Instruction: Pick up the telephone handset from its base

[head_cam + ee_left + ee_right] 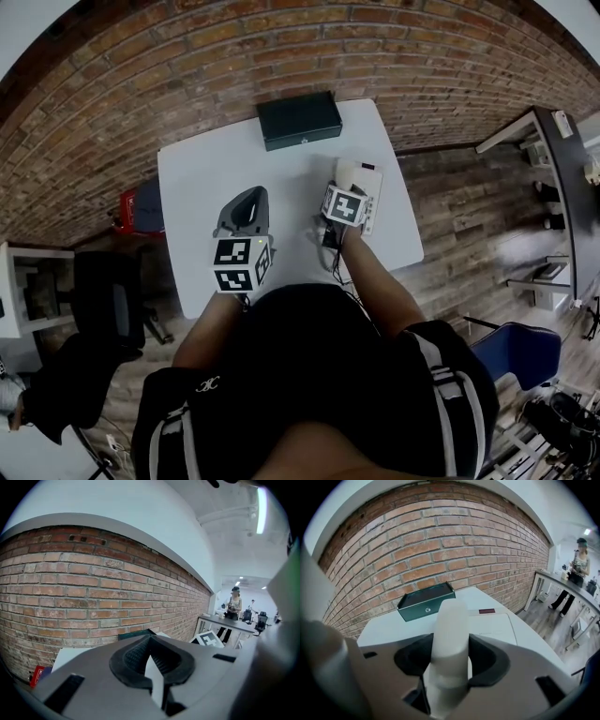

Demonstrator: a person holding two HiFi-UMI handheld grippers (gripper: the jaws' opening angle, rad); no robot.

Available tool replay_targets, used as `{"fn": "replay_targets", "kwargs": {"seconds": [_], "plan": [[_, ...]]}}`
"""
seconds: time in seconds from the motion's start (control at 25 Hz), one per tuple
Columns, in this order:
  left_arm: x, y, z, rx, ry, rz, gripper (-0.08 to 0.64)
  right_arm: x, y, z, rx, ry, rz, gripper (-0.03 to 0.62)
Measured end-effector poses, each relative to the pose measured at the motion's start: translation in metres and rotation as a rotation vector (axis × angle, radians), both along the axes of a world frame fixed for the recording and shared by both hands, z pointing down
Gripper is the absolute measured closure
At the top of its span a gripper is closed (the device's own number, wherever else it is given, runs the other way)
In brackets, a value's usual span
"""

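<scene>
Soft, even indoor light fills every view, and the head view is the dimmest. A ceiling strip light (261,508) glares white above and right of the left hand-held gripper (151,641). Fisheye bending curves the brick wall (440,541) and blackens the corners. The telephone handset (450,620) in the right hand-held gripper (451,657) blurs close to the lens.

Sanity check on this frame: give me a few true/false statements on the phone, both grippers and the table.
1. The handset stands between the jaws of the right gripper. True.
2. The left gripper holds the green box. False: it holds nothing; the box lies at the far edge of the table.
3. The wall behind the table is brick. True.
4. The phone base sits on the floor. False: it sits on the table.
</scene>
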State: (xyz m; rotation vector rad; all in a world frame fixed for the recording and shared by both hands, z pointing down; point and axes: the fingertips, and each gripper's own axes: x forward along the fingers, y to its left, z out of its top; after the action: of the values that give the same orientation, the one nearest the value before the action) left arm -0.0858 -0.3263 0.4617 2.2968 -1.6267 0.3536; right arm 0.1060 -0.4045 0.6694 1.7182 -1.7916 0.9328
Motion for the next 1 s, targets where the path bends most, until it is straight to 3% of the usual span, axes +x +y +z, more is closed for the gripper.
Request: {"fn": "replay_targets", "kwargs": {"seconds": [0.32,0.52,0.68,1.0], "plan": [[0.006,0.002,-0.001,0.006,0.016,0.029,0.558,-0.004,0.005,-0.042,0.158,-0.067,-0.062,0.38],[0.019,0.001,-0.001,0.008,0.031,0.065,0.558,-0.002,0.01,-0.096,0.328,-0.066,-0.118,0.38],[0.036,0.0,0.001,0.004,0.043,0.106,0.558,0.011,0.017,-0.141,0.454,-0.097,-0.103,0.38],[0.073,-0.002,-0.001,0.019,0.066,0.196,0.558,0.046,0.039,-0.208,0.578,-0.079,-0.066,0.382]]}}
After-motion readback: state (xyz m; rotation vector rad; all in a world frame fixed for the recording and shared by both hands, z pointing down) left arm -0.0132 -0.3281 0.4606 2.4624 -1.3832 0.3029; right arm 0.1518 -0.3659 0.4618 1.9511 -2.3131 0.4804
